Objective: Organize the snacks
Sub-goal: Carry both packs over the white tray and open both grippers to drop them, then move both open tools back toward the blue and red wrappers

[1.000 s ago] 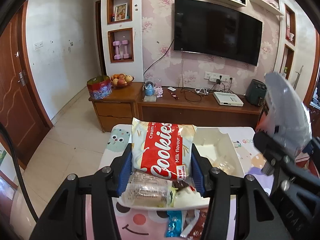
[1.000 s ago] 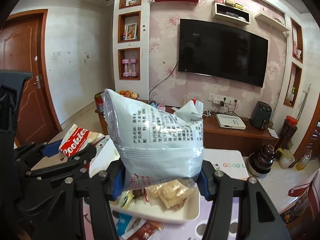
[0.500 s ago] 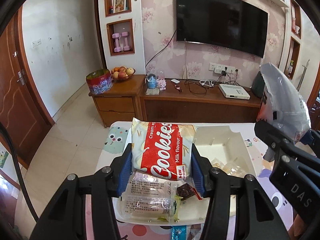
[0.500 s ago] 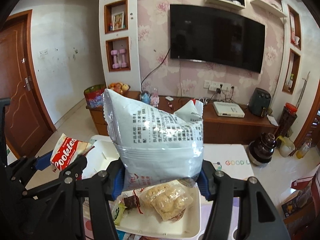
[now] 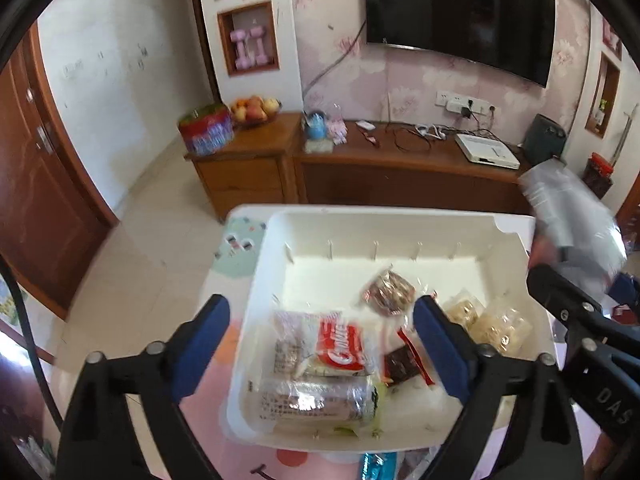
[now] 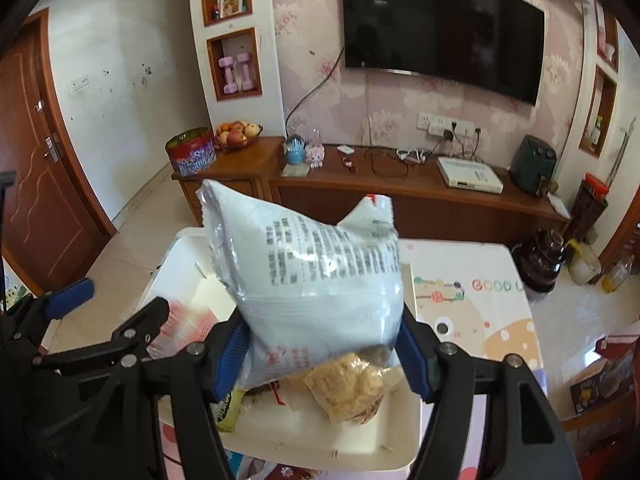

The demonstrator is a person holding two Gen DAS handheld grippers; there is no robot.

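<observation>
Snack sorting part done: one packet delivered to the bin, one bag still to go in.

The white bin (image 5: pixel 400 232) on the table already holds several wrapped snacks, and the red cookies packet (image 5: pixel 340 346) now lies among them. The left gripper (image 5: pixel 320 344) has just been opening; its jaws stand wide, clear of the packet below. The right gripper (image 6: pixel 324 354) has also been opening, yet the white snack bag (image 6: pixel 312 280) still sits upright between its pads above the bin. Only the right wrist view shows that bag's printed face and the pads beside it; only the left shows the bin's interior in full.
</observation>
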